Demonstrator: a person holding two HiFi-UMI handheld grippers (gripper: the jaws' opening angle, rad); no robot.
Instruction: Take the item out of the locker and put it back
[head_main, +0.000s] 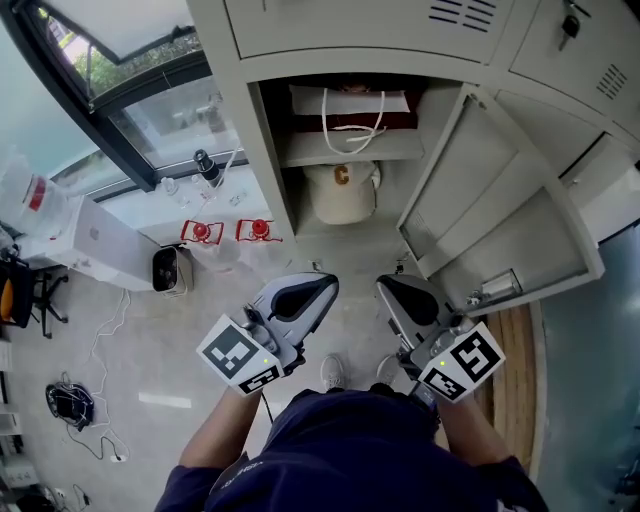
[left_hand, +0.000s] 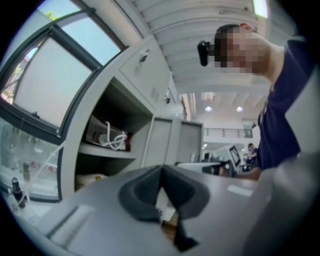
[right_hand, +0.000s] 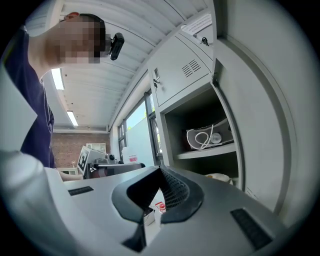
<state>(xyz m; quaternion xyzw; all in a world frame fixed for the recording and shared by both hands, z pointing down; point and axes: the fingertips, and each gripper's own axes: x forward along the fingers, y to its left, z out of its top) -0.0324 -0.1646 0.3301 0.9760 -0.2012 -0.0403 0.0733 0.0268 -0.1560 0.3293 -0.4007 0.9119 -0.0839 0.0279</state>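
**Q:** Head view. What does the open locker hold?

**A:** On the upper shelf lies what looks like a bag with white cord handles, though shadow blurs its edges. In the compartment under that shelf lies a cream cap. The door stands swung wide to the right.

**Q:** Gripper views. How do the tongs stand?

**A:** The left tongs have their jaws together at the tips, with nothing between them. The right tongs are the same, jaws together and empty. Both are held side by side near the person, pointing toward the locker and well apart from bag and cap.

**Q:** What lies beside the locker?

**A:** On the floor to its left, two red things sit side by side, near the window.
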